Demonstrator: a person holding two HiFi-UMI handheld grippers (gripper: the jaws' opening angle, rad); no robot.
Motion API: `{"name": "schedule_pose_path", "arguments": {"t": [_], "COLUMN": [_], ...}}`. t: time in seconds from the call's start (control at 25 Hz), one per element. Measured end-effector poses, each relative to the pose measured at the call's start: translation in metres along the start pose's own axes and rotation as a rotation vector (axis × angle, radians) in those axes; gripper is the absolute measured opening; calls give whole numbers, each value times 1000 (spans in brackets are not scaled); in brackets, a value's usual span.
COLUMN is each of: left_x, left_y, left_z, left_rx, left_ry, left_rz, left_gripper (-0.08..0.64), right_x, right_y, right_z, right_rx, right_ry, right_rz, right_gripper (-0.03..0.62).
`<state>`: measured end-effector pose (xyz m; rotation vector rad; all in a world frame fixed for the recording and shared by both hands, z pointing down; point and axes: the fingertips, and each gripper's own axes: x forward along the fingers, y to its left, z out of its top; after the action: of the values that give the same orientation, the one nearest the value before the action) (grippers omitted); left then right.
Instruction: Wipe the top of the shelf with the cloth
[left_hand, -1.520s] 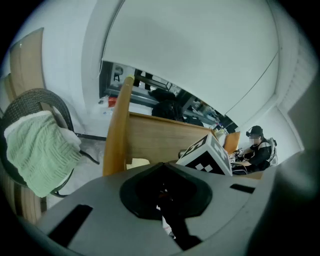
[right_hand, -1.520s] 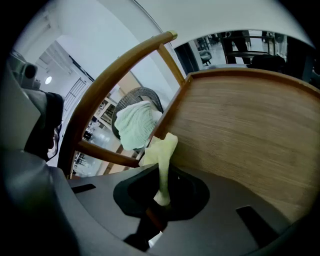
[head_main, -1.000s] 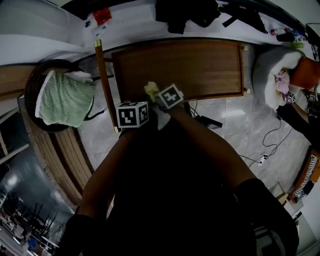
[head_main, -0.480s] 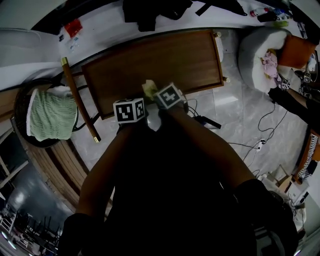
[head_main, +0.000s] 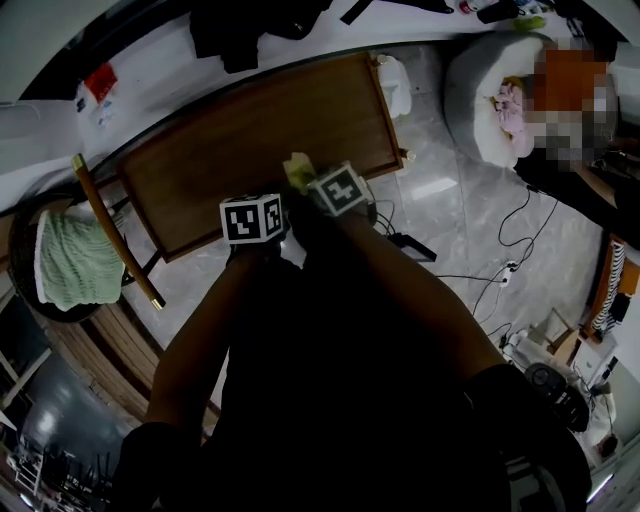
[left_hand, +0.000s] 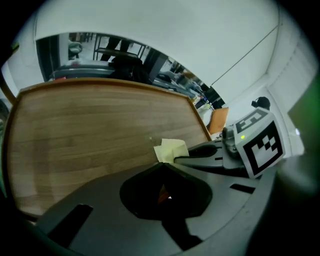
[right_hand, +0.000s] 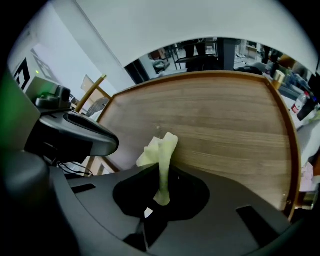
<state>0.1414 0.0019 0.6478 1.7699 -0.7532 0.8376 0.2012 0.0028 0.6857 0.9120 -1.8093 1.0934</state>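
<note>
The right tool (right_hand: 160, 169) was clamped shut on a small pale yellow cloth (right_hand: 161, 146). It pinched the cloth by a narrow gathered neck, so the rest stood up past the jaw tips as a crumpled tuft. The left tool (left_hand: 162, 169) was closed with nothing between its jaws, and it hung just beside the right one. In the head view the tuft sat over the near edge of the brown wooden shelf top (head_main: 230, 150), roughly midway along its length. No view showed whether the cloth touched the wood or hovered just above it.

The cloth looked thin, soft and very light. It would probably fold and bunch under any push rather than spread flat, and it could drag out of the jaws if pressed hard against the grain. Only a small tuft stuck out, so each pass would likely cover a narrow strip. A better hold would probably be deeper in the bunched middle, with a broader pad of cloth left free beyond the tips. The smooth wood should offer little snagging.

By count there were one yellow cloth, one shelf top and two tools, only one of them loaded. A single green knitted textile (head_main: 68, 262) lay draped well apart at the far left.
</note>
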Motion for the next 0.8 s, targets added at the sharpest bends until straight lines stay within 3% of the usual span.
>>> {"name": "schedule_pose_path", "arguments": {"t": [0.4,0.64,0.8], "left_x": [45,51,46], "left_y": [-58,-73,-74], "left_z": [12,23,30], "left_rx": [58,87,61], "left_ry": [27,15,-16], "left_rz": [-64,-94,-97], "left_gripper": [11,11,11], "right_x": [-46,-78,-88], "right_y": [-93,-146,-160], "right_z": [-27,-47,-50], "right_rx": [120,187,216], "right_ry": [-32,-36,-56], "right_rz": [-132,-302,-388], "right_gripper": [41,41,41]}}
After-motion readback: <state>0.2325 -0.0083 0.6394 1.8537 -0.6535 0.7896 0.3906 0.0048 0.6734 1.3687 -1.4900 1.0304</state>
